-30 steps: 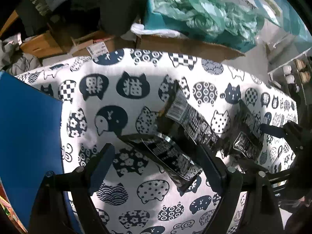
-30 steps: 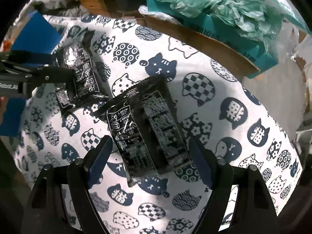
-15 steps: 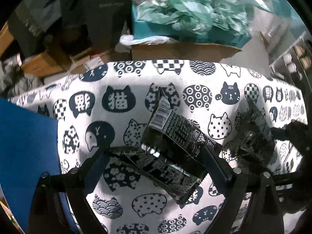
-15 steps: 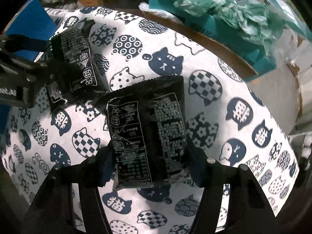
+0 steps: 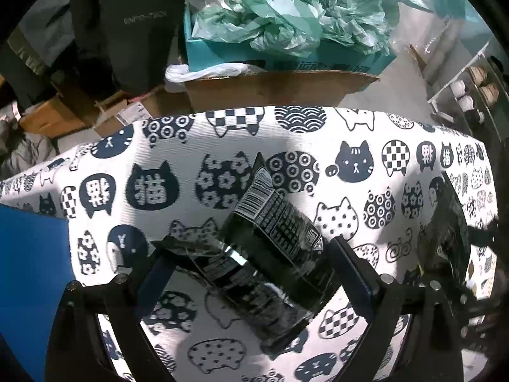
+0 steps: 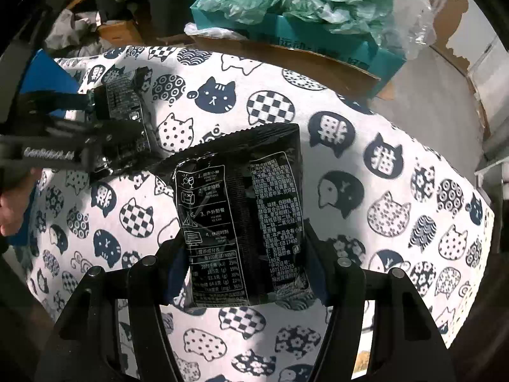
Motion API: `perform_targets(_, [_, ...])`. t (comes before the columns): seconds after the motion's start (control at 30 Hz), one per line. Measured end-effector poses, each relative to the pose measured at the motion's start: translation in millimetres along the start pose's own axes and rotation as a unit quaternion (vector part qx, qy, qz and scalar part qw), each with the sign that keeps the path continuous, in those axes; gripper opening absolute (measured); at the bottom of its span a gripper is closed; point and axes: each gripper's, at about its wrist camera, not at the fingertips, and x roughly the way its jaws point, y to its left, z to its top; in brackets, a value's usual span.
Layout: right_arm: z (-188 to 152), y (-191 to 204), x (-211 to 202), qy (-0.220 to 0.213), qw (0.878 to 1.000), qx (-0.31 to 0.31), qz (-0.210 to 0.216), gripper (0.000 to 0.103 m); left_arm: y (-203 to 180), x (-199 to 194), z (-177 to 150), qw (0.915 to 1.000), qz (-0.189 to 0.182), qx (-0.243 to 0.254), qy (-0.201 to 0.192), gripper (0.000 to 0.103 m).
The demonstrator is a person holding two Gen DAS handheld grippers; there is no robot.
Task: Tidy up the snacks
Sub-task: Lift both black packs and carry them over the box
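Lying between right tool [image 6: 245,273] fingers: black snack packet [image 6: 241,219]

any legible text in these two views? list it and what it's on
"GB 17400", "1071100255": snack packet held in the right gripper; remaining fine print too small.
"猫": cat-print cloth.
Barcode, digits unreadable: packets between the left gripper's jaws.
Lettering on dark bag and teal box: blurred.

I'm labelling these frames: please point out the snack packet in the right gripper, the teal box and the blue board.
snack packet [image 6: 241,222], right wrist view, printed back panel.
teal box [image 5: 286,62], left wrist view, front wall.
blue board [image 5: 31,273], left wrist view, flat face.
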Motion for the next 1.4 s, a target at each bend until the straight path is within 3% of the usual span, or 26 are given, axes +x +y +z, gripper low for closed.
perform_targets(0.27, [-22.9,-10.7,-7.6,-0.002,1.000,0.008,-0.004,0.063,-14.8,7.5,5.2,0.9994,0.035,-0.003,-0.003,0.096])
perform_targets(0.43, [-27.3,-10.7,-10.5,-0.005,1.000,0.004,-0.009,0.063,-24.7,3.8,-0.2,0.9972,0.060,0.038,-0.023,0.064])
perform_targets(0.5, [-26.3,-8.2,-9.8,-0.006,1.000,0.006,-0.010,0.063,-27.0,-0.2,-3.1,0.9976,0.051,0.041,-0.024,0.060])
perform_targets(0.8, [-20.7,-5.3,-22.8,-0.016,1.000,0.015,-0.019,0.063,-26.5,-16.0,-21.3,0.9969,0.039,0.062,-0.031,0.059])
perform_targets(1.4, [-20.7,33.6,-71.5,-0.051,0.998,0.003,-0.034,0.063,-21.1,-107.1,-66.5,0.9886,0.052,0.104,-0.095,0.059])
